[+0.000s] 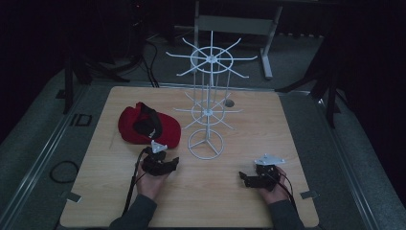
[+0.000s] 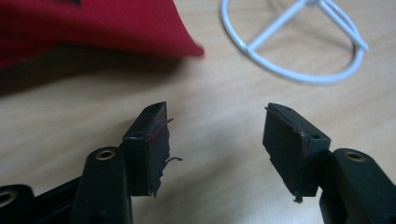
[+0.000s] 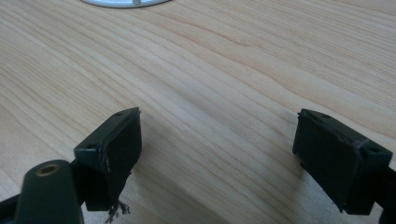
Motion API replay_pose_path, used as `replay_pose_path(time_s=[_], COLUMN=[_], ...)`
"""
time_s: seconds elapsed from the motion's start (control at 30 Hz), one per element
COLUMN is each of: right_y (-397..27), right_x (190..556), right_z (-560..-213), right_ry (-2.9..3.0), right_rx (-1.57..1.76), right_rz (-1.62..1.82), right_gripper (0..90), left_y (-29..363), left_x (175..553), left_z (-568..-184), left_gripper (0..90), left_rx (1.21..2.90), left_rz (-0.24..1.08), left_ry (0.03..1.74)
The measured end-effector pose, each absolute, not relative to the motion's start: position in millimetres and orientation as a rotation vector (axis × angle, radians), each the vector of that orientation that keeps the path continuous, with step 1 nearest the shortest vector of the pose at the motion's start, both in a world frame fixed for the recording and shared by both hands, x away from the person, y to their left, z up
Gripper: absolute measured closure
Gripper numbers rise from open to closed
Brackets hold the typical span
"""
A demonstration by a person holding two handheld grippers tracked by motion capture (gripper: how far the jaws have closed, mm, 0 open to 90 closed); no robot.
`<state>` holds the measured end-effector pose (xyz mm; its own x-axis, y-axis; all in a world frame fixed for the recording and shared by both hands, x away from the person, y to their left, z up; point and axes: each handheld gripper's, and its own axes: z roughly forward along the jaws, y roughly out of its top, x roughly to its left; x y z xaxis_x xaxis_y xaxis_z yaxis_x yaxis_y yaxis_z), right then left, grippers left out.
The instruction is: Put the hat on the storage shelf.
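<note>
Red cloth is what the cap (image 1: 148,125) is made of, so it is looking soft and light; it is lying on the wooden table (image 1: 287,143) at the left, just beside the white wire rack (image 1: 207,120) and apart from it. 1 black strap is showing across its open back. The person is holding 2 grippers near the front edge. The left gripper (image 1: 165,165) is sitting just in front of the cap; in the left gripper view its jaws are standing apart with nothing between them, and the red brim (image 2: 116,28) is lying a little way ahead of the left gripper's tips. The right gripper (image 1: 246,178) is resting well apart from the cap, over bare wood; its jaws are spread wide and are pinching nothing. The cap is likely going to flop and fold when lifted; it is not going to break. The stiff brim or the edge by the strap is probably the best place to pinch; the soft top may slip and bunch.
</note>
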<state>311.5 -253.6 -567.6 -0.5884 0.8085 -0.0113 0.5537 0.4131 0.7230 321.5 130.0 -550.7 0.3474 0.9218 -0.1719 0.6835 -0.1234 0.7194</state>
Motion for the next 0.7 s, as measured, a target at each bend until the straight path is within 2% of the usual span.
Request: replay_pose_path(time_s=[0.47,0.7], right_y=[-254,-253], right_x=[312,312], right_z=[-568,-568], right_ry=[2.314,2.314], right_rx=[1.171,1.172], right_rz=[0.982,0.982], right_gripper=[15.3,15.3], left_y=[133,147], left_x=[348,348], left_z=[-548,-545], left_gripper=[38.9,50.9], left_rx=[1.700,1.682], left_rz=[0.343,0.315], left_ry=[1.546,1.568])
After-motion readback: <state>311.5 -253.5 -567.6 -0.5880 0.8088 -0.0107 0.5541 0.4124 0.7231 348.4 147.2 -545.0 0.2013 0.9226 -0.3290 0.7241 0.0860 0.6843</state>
